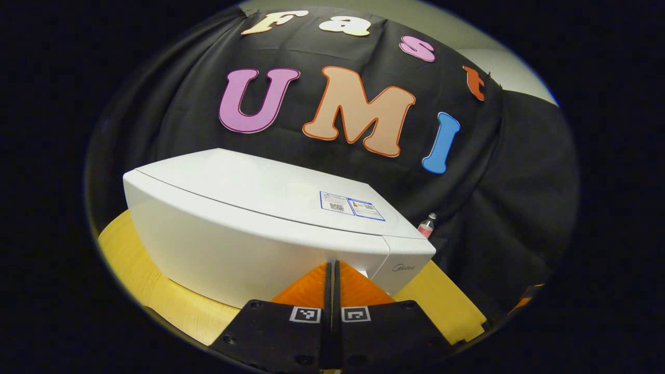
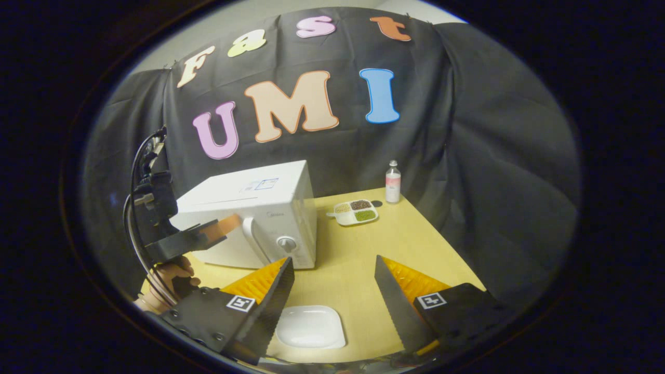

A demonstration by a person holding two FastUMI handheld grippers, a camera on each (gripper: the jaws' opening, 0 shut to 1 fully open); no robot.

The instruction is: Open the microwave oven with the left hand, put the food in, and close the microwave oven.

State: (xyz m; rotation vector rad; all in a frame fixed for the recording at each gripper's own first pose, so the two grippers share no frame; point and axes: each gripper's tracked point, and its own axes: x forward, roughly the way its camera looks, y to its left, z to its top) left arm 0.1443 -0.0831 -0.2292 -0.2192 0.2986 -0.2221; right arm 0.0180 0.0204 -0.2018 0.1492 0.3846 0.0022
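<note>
1. Ridged fingers of my left hand-held gripper (image 1: 332, 270) are pressed together with nothing between them, and their tips point at the front of the boxy white microwave oven (image 1: 270, 223), close to the seam where its door meets the control panel.
2. I see that same left hand-held gripper (image 2: 226, 226) from the right gripper view too, held up by a hand (image 2: 171, 278) at the left, its tips just beside the pale vertical door handle (image 2: 249, 234); I cannot tell from here whether they touch it.
3. My right hand-held gripper (image 2: 332, 280) is spread wide and holds nothing, hanging above the light wooden bench (image 2: 358, 254).
4. Below and between its fingers lies a square white plate (image 2: 310, 326), flat on the bench near the front edge.
5. I find the microwave oven (image 2: 260, 218) standing at the back left of the bench with its door closed and a round knob (image 2: 285, 243) low on the front.
6. To its right, well apart from my right hand-held gripper, sits the food: a small white divided tray with three fillings (image 2: 356, 211).
7. Just beyond the tray, near the black cloth wall, a small clear bottle with a pink label (image 2: 393, 183) stands upright; I see its top (image 1: 427, 224) past the oven's corner in the left gripper view.
</note>
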